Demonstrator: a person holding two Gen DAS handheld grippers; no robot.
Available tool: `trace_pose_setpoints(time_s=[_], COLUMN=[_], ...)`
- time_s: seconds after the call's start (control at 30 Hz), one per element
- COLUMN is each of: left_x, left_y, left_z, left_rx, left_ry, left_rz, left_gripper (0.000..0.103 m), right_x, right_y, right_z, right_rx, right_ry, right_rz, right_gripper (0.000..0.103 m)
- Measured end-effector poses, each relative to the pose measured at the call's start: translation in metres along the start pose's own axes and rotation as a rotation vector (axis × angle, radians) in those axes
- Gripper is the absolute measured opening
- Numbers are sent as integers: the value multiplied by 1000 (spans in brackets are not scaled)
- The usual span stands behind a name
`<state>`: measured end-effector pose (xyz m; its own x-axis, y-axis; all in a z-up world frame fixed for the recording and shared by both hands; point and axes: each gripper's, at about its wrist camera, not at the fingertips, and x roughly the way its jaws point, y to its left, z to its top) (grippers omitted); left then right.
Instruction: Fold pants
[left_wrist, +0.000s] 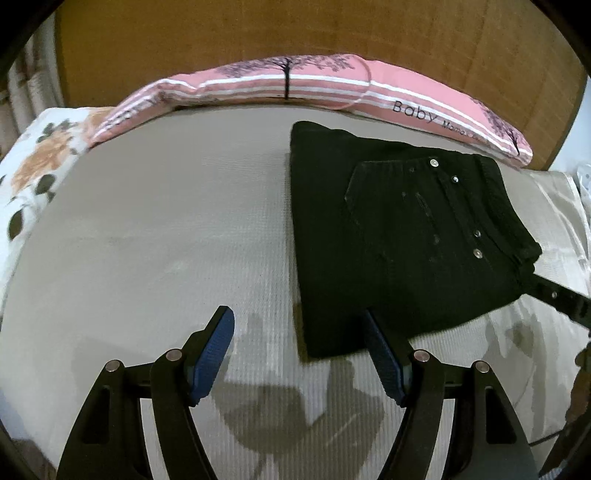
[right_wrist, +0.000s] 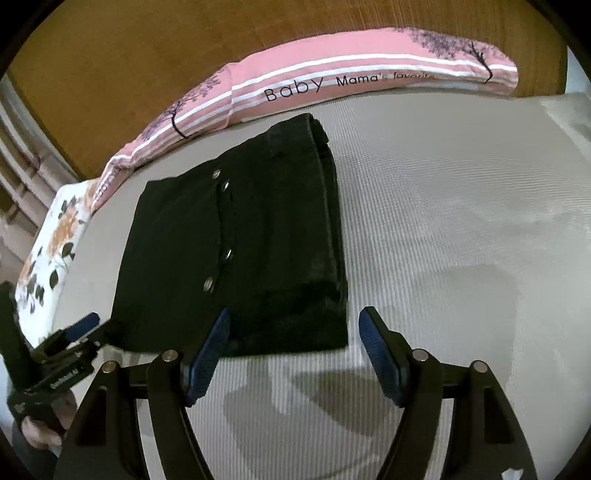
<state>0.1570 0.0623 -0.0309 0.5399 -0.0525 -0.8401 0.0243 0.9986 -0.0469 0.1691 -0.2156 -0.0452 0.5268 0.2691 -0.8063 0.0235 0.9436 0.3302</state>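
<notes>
The folded black denim pants (right_wrist: 236, 251) are seen lying on the grey ribbed bed cover (right_wrist: 443, 229) near the pink striped pillow (right_wrist: 332, 74), while the left tongs (left_wrist: 299, 354) and right tongs (right_wrist: 295, 354) are held apart, empty.

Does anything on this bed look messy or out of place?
Nothing stands out. The black pants lie folded in a compact stack on the grey bed cover, edges fairly even, and the pink pillow sits along the headboard.

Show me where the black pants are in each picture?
Left wrist view: folded black pants lie right of centre on the bed.
Right wrist view: black pants lie left of centre.
Shared landmark: the pink striped pillow just behind them.
</notes>
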Motion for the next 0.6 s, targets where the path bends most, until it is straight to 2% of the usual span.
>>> trace_pose_setpoints(time_s=[0.3,0.5,0.6], left_x=[-32,-56,-68], left_y=[-18,-21,-22], left_z=[-36,-48,-54], left_rx=[10,-37,-53], left_ry=[18,-12,-31], left_rz=[39,48,61], left_gripper=[78,82,85], right_x=[-42,-68,-77], right_y=[28,43,51], right_z=[-38,-52,-59], right_rx=[-105,-146,-173], right_ry=[-98,-153,-179], right_rz=[-93,-118,-132], right_gripper=[86,99,102])
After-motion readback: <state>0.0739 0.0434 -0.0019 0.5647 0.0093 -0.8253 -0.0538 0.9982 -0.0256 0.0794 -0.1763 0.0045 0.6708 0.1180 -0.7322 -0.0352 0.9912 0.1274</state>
